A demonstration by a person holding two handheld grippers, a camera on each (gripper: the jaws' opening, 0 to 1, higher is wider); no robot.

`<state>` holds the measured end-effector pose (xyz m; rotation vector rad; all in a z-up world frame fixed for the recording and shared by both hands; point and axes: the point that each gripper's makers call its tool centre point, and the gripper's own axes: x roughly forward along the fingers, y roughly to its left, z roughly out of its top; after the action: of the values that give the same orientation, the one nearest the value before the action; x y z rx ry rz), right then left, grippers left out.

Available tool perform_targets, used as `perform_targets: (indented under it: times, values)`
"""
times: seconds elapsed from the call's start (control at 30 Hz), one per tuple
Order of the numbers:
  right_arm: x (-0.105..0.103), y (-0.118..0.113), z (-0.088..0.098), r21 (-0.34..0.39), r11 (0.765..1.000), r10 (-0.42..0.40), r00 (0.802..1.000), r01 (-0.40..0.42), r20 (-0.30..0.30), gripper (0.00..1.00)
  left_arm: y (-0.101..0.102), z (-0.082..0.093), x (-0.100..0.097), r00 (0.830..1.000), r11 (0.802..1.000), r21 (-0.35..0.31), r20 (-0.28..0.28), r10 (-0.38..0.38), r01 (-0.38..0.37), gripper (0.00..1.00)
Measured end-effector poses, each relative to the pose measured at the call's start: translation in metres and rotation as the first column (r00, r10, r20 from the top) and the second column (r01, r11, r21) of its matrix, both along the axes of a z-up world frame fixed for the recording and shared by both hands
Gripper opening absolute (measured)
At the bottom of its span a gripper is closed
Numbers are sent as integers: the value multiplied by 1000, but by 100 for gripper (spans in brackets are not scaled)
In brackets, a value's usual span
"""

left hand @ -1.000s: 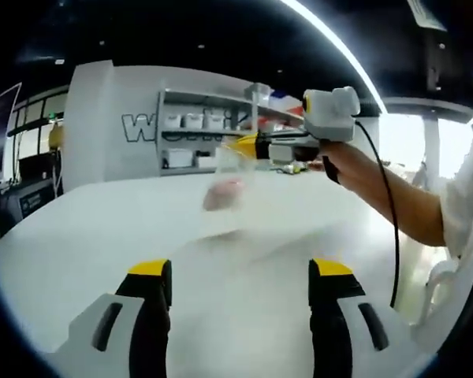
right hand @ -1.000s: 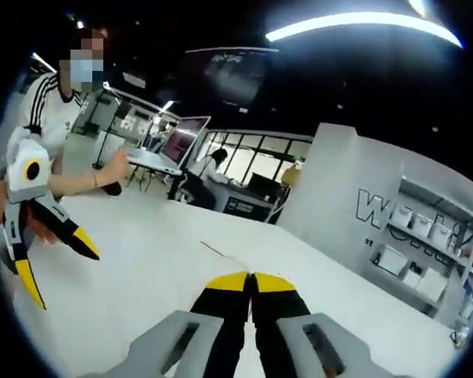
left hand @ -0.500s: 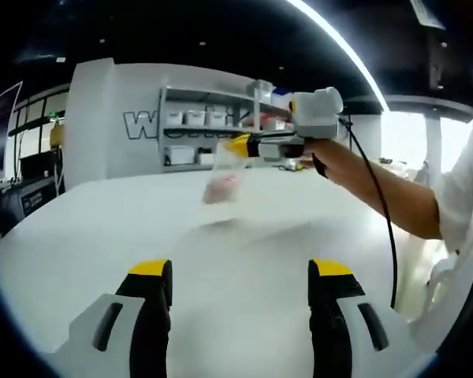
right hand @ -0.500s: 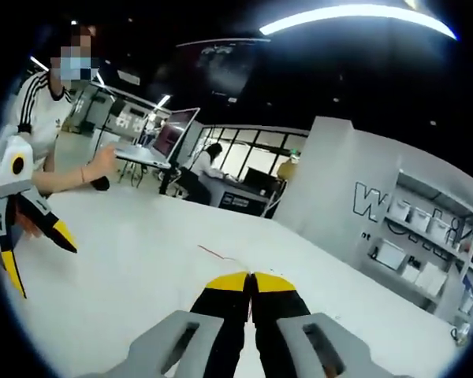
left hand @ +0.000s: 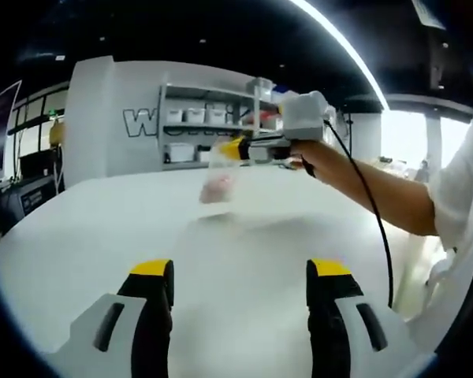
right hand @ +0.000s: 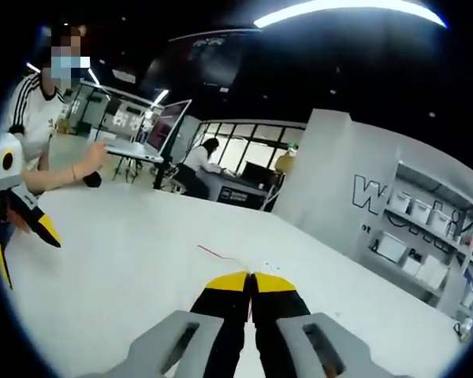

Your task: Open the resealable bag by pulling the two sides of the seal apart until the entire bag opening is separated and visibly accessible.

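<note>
Above the table (left hand: pixel 79 236), the right gripper (left hand: pixel 235 147) has carried the bag (left hand: pixel 218 179) farther away.

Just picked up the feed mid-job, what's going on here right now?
A person works two handheld grippers over a white table. The right gripper is shut on the top edge of a clear resealable bag, holding it up above the table with something pinkish inside. The left gripper is open and holds nothing, apart from the bag. The seal does not look pulled apart yet.
</note>
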<state>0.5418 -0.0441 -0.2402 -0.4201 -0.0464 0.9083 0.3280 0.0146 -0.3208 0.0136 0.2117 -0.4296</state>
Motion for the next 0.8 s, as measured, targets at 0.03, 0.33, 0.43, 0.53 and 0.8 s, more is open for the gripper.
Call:
perform_targets:
  times: [0.03, 0.33, 0.43, 0.53, 0.8]
  values:
    - [2, 0, 0, -1, 1000, -2, 1000, 2, -1, 0, 0, 0, 0, 1000, 1000, -2, 0, 0, 0, 68]
    - [14, -3, -3, -5, 1000, -21, 1000, 21, -12, 0, 2, 1, -1, 1000, 1000, -9, -2, 1, -1, 67]
    - [17, -2, -4, -5, 1000, -23, 1000, 23, -13, 0, 3, 1, -1, 1000, 1000, -11, -4, 3, -3, 67]
    - [20, -1, -4, -7, 1000, -23, 1000, 22, -13, 0, 4, 1, 0, 1000, 1000, -12, -5, 3, -3, 67]
    - [30, 4, -2, -13, 1000, -26, 1000, 26, -9, 0, 7, 1, 1, 1000, 1000, -17, -8, 7, -7, 66]
